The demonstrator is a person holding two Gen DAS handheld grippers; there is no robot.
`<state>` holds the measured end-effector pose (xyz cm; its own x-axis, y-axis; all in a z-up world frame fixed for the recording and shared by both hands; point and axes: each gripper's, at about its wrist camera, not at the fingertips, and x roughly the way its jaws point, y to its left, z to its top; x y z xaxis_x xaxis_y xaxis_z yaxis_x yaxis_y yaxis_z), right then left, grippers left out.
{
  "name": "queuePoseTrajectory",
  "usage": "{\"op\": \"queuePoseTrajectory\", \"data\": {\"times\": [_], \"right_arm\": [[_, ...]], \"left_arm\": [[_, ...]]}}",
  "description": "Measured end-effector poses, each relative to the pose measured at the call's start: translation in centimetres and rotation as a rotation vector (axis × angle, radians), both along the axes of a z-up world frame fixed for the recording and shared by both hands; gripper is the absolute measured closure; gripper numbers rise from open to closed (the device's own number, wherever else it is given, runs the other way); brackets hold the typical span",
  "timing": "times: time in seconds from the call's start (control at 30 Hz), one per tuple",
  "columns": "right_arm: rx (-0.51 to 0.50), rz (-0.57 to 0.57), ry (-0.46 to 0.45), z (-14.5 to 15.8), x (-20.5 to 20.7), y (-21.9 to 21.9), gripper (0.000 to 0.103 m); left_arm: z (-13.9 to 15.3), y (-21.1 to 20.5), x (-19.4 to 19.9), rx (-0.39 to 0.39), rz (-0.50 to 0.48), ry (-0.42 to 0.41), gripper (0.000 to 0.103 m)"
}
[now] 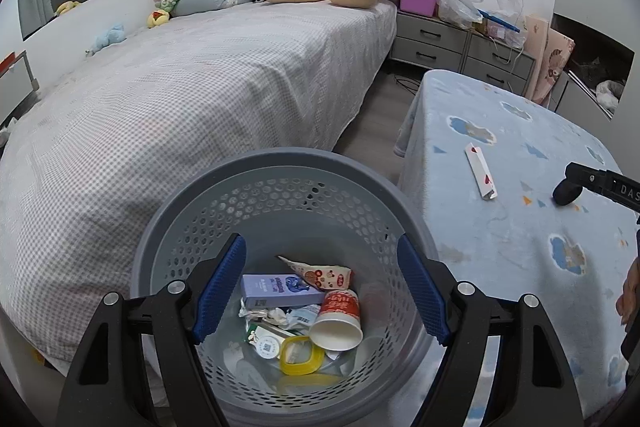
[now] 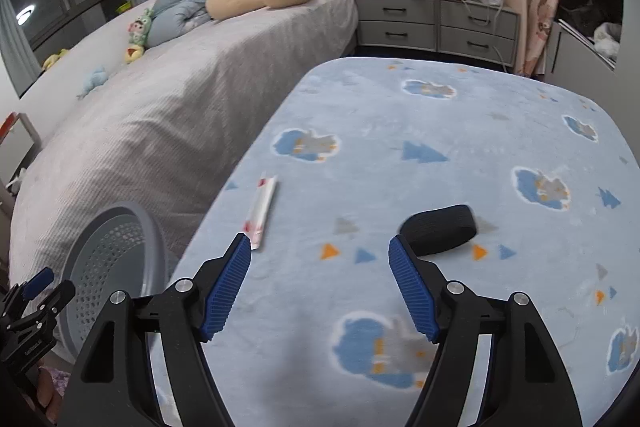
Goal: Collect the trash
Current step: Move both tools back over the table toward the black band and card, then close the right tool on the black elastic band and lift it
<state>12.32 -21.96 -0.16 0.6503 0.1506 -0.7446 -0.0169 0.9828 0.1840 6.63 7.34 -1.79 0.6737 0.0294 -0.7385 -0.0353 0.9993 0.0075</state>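
We take the slim white wrapper with red markings (image 2: 262, 213) as our landmark: it lies flat on the blue cloud-patterned table (image 2: 440, 115), near the edge that faces the bed (image 2: 160, 115), and it is the only loose piece of trash we can see there. Our right gripper (image 2: 320, 251) hangs over the table with its jaws released and nothing between them; the near end of the wrapper sits just beside the tip of the left-hand finger, so the wrapper lies ahead and to the left of the gap between the jaws. Its long axis runs away from us, leaning slightly to the right at the far end, roughly in line with the way the fingers point. We judge that the right hand is plainly the nearer one. A dark roller-like object (image 2: 438, 229) lies to the right of the wrapper, just past the other fingertip; what it is we cannot tell. Our left gripper (image 1: 320, 247) is well to the left of the wrapper, jaws released and empty, poised above the grey perforated basket (image 1: 280, 167), which stands between the table and the bed and already holds a paper cup (image 1: 338, 319), a purple box (image 1: 280, 291) and other scraps.
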Motion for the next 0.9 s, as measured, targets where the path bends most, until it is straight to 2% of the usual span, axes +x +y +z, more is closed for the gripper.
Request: {"op": "queuePoseTrajectory", "data": {"times": [0.17,0.3,0.7,0.9], "right_arm": [[-0.008,-0.037,0.005,-0.5,0.5,-2.2,0.033],[-0.013,-0.048,0.003,-1.2,0.8,-3.6,0.026],[0.005,-0.095,0.058,-4.0,2.1,-6.8,0.025],[0.031,-0.111,0.059,-4.6,2.6,-7.8,0.021]], "left_arm": [[-0.5,-1.5,0.6,0.009,-0.025,0.018,0.028],[-0.8,-2.6,1.3,0.014,-0.043,0.032,0.028],[-1.1,-7.7,4.5,0.046,-0.124,0.042,0.028],[-1.2,-10.3,7.3,0.020,-0.166,0.067,0.028]]}}
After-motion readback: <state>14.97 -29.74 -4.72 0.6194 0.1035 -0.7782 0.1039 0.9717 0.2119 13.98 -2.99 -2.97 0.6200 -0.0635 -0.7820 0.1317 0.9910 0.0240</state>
